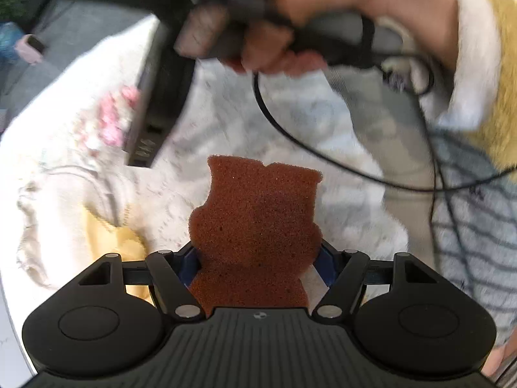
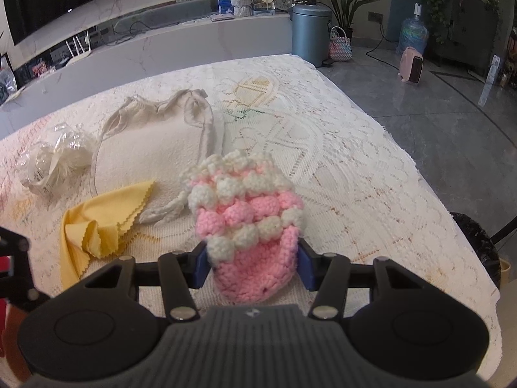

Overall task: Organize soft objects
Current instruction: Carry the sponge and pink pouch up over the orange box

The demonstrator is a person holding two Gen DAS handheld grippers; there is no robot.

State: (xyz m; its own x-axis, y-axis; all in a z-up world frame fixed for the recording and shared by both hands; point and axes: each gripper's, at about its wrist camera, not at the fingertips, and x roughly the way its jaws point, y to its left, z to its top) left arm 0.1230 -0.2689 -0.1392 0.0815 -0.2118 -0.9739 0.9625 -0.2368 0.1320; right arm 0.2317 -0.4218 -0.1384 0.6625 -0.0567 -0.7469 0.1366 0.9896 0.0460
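Brown sponge (image 1: 255, 226) between left hand-held gripper (image 1: 257, 258) jaws

A brown sponge (image 1: 255, 229), cut in a bear-like outline, is seen between the blue pads of the left tool (image 1: 258, 262), above a counter (image 1: 226, 129) covered in white lace. A yellow cloth (image 1: 113, 242) and a cream fabric bag (image 1: 64, 200) lie at the left. Higher up, blurred, the right tool (image 1: 161, 97) is held by a hand (image 1: 323, 16) beside pink-and-white knitting (image 1: 113, 119). A black cable (image 1: 307, 148) trails across.
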